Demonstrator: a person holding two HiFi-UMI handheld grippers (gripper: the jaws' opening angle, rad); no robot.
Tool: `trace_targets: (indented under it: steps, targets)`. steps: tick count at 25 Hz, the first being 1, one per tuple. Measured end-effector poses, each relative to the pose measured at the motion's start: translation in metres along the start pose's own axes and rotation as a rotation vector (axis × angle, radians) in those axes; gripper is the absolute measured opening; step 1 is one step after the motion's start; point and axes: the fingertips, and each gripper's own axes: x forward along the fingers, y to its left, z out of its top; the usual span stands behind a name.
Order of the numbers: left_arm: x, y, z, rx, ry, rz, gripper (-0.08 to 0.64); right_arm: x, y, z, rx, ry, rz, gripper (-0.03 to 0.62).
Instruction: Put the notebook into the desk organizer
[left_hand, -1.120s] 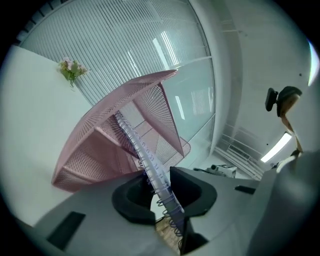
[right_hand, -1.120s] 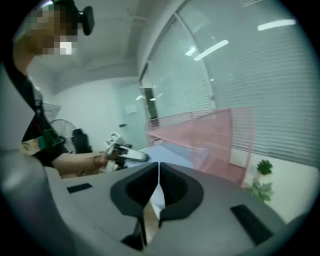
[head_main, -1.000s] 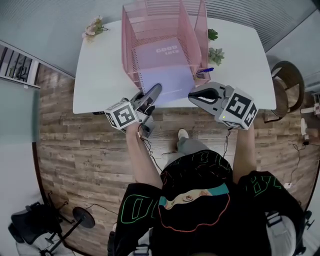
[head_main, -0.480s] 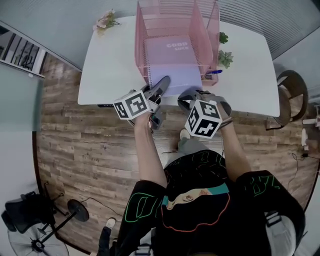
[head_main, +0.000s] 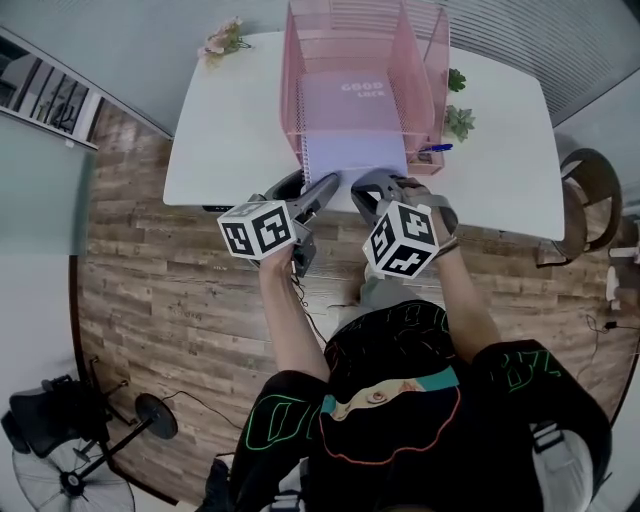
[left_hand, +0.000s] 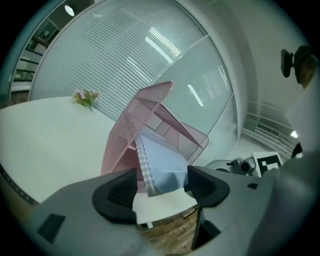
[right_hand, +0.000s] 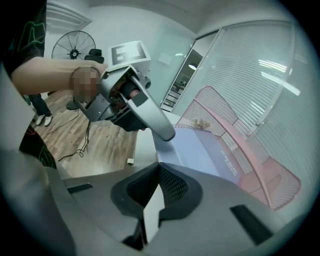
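— Where's the notebook (head_main: 355, 150)?
— One flat spiral-bound notebook, half inside one pink wire-mesh organizer (head_main: 292, 95), ahead of my claws. My left claw (left_hand: 161, 187) gapes wide at its near edge; right claw (right_hand: 155, 197) pinched closed, empty.

White table (head_main: 230, 130): pink organizer (head_main: 292, 100), perhaps plants (head_main: 460, 120)

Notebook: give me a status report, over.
Left gripper open, fingers straddling notebook corner. Right gripper shut alongside. Mostly inside organizer, near edge sticking out. No obstruction seen.
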Motion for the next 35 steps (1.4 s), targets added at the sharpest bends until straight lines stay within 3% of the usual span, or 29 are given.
trace_targets:
  steps: [2, 8, 10, 11, 14, 19, 28, 32, 35]
  targets:
    - [-0.007, 0.002, -0.003, 0.053, 0.019, 0.027, 0.301, 0.001, -0.008, 0.005, 0.001, -0.02, -0.05, 0.003]
    - [-0.011, 0.006, -0.006, 0.267, 0.071, 0.165, 0.127, 0.005, -0.026, 0.01, 0.02, -0.037, -0.131, 0.003]
    - [-0.012, 0.002, -0.006, 0.348, 0.112, 0.182, 0.014, 0.004, -0.033, 0.011, 0.027, -0.044, -0.152, 0.003]
    - [-0.011, -0.001, -0.005, 0.388, 0.126, 0.184, -0.008, 0.005, -0.036, 0.012, 0.028, -0.046, -0.159, 0.003]
    - [-0.001, -0.005, 0.002, 0.478, 0.145, 0.213, -0.006, 0.009, -0.045, 0.011, 0.034, -0.049, -0.163, 0.003]
    - [0.022, 0.001, 0.011, 0.597, 0.186, 0.345, -0.006, 0.013, -0.055, 0.011, 0.05, -0.072, -0.178, 0.003]
    - [0.034, 0.002, 0.022, 0.659, 0.171, 0.448, -0.006, 0.017, -0.073, 0.005, 0.075, -0.095, -0.215, 0.003]
    - [0.032, 0.0, 0.021, 0.615, 0.139, 0.402, -0.006, 0.013, -0.075, 0.011, 0.121, -0.133, -0.211, 0.003]
    - [0.024, -0.016, 0.028, 0.6, 0.082, 0.302, -0.006, 0.002, -0.074, 0.024, 0.197, -0.232, -0.157, 0.003]
